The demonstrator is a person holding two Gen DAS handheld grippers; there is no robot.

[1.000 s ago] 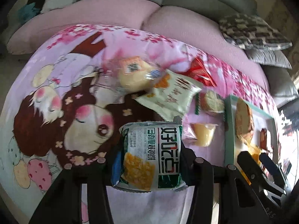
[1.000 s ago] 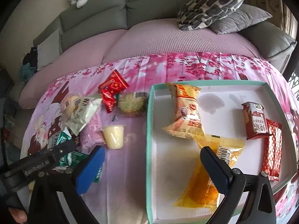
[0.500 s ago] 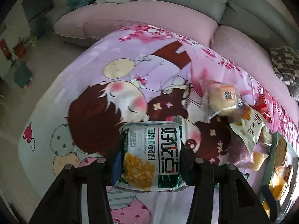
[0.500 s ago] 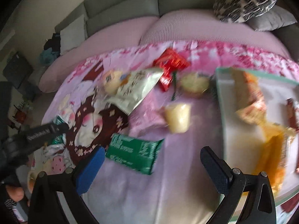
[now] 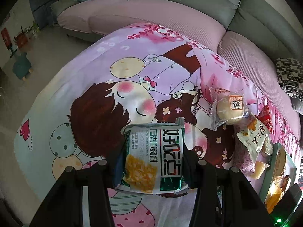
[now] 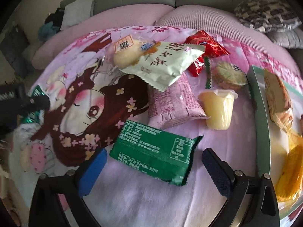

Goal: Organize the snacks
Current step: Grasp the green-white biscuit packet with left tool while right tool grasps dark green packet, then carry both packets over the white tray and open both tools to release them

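- Over the cartoon-print cloth [image 6: 132,198], the right claw [image 6: 153,168] had swung away from the tray [image 6: 262,124] to the loose snacks; its jaws, wide, were closing, with the green packet [image 6: 154,156] lying between them, pads not yet pressing.
- Left claw [image 5: 151,162] was still clamped on the corn-print packet [image 5: 153,158], now carried well left of the pile.
- Judged: next pick is the green packet.
- Green packet lay flat, label-side up, crimped ends, near the pink packet [image 6: 173,102].

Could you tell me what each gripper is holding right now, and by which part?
Left gripper clamps the green-and-white snack packet by its side edges; right gripper, jaws closing, holds nothing.
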